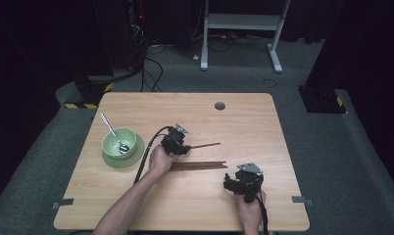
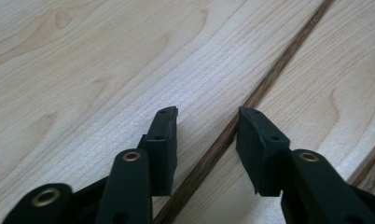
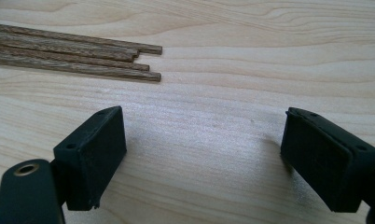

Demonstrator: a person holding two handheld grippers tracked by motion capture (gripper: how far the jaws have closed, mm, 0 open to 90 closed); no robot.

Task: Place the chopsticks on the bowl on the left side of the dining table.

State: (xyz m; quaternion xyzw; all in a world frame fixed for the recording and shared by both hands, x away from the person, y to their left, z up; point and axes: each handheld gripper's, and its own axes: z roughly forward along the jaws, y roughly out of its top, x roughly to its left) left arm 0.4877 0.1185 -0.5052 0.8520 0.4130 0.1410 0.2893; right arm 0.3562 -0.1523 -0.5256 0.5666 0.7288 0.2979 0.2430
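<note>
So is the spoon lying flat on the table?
No, the spoon leans in the green bowl, its handle sticking up over the rim.

Spoon (image 1: 115,138) in bowl (image 1: 117,142) on table's (image 1: 195,110) left; chopstick bundle (image 1: 199,166) mid-table, single chopstick (image 1: 206,145) just behind.

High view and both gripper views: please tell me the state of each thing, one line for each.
Left hand-held gripper: open, jaws around one chopstick lying on the table.
Right hand-held gripper: open wide, nothing between the jaws.
Chopstick bundle: lying flat on the table.
Green bowl: upright on its saucer.
Spoon: leaning in the bowl.
</note>
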